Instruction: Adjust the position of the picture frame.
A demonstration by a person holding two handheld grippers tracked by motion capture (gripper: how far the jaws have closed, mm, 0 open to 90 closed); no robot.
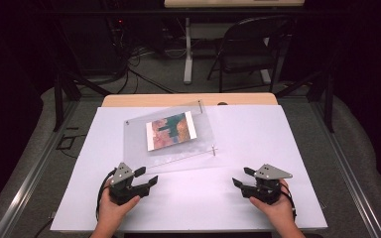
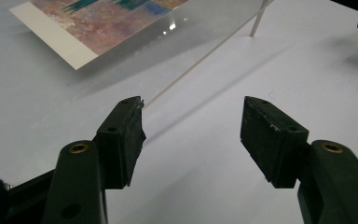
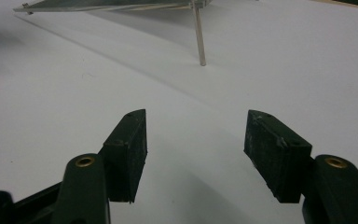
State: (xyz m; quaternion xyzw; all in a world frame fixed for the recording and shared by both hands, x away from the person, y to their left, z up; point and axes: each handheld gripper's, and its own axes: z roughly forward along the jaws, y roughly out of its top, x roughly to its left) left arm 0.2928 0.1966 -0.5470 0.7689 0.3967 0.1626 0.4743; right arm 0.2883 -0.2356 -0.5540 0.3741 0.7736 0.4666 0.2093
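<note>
A clear acrylic frame lies tilted on the white board, propped on thin metal pins, with a colourful picture inside it. My left gripper rests open on the board just in front of the frame's near left edge, nothing between its jaws. In the left gripper view the picture sits up ahead and the frame's edge runs past the left jaw. My right gripper is open near the front right, apart from the frame. In the right gripper view a pin stands ahead of it.
The white board covers a wooden table. Behind the table stand a dark folding chair and a table leg with cables on the floor. Metal rails run along both sides.
</note>
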